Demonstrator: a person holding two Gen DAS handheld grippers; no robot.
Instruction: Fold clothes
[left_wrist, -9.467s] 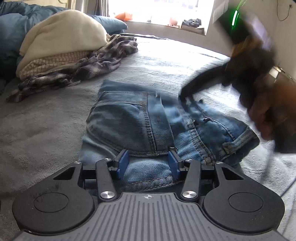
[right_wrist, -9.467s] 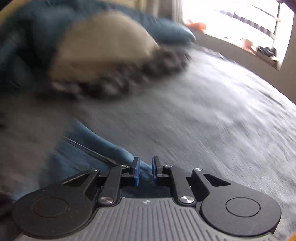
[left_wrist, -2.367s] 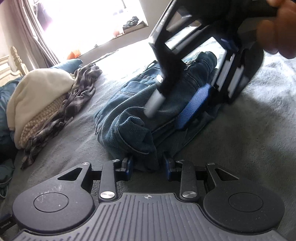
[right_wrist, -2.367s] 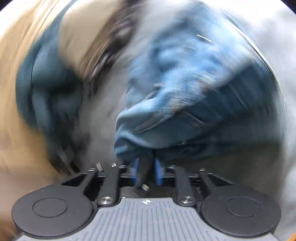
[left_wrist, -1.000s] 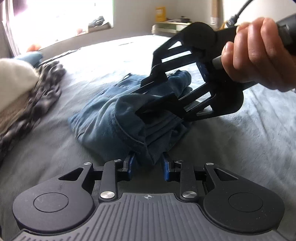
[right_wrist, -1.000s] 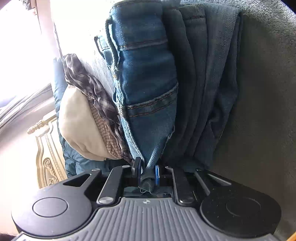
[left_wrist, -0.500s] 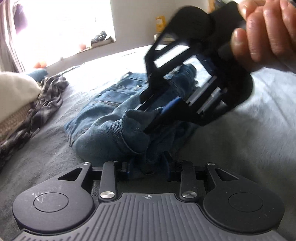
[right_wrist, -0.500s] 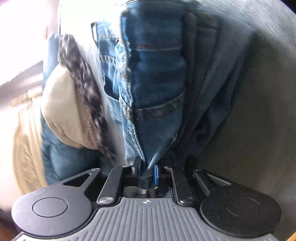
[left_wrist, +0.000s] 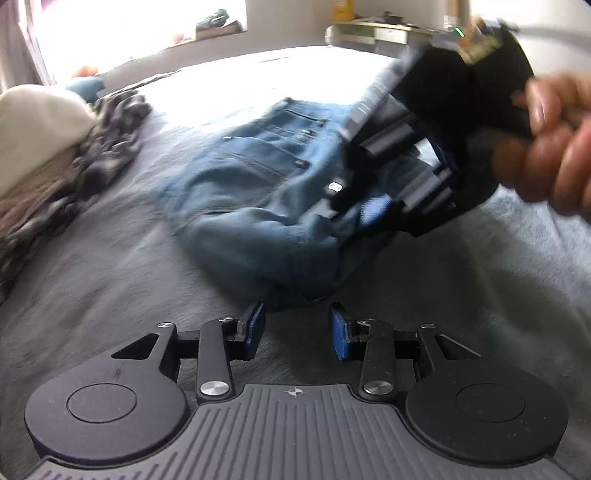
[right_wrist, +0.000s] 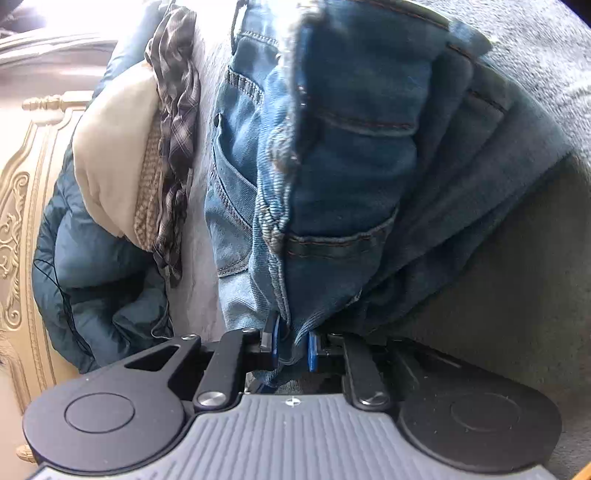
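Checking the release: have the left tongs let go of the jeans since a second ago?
Yes. The left tongs have backed off the jeans; only grey bedcover shows between the blue pads now.

My right gripper (right_wrist: 291, 349) is clamped on a bunched edge of the jeans (right_wrist: 351, 166), the denim pinched between my blue pads and trailing down behind them. The folded layers stack up ahead of me, a back pocket seam crossing the top one. They lie on the grey blanket (right_wrist: 517, 266). To the left sits a heap: plaid shirt (right_wrist: 177, 122), cream garment (right_wrist: 110, 155), dark blue quilt (right_wrist: 99, 280), against an ornate cream-and-gold headboard (right_wrist: 18, 221).
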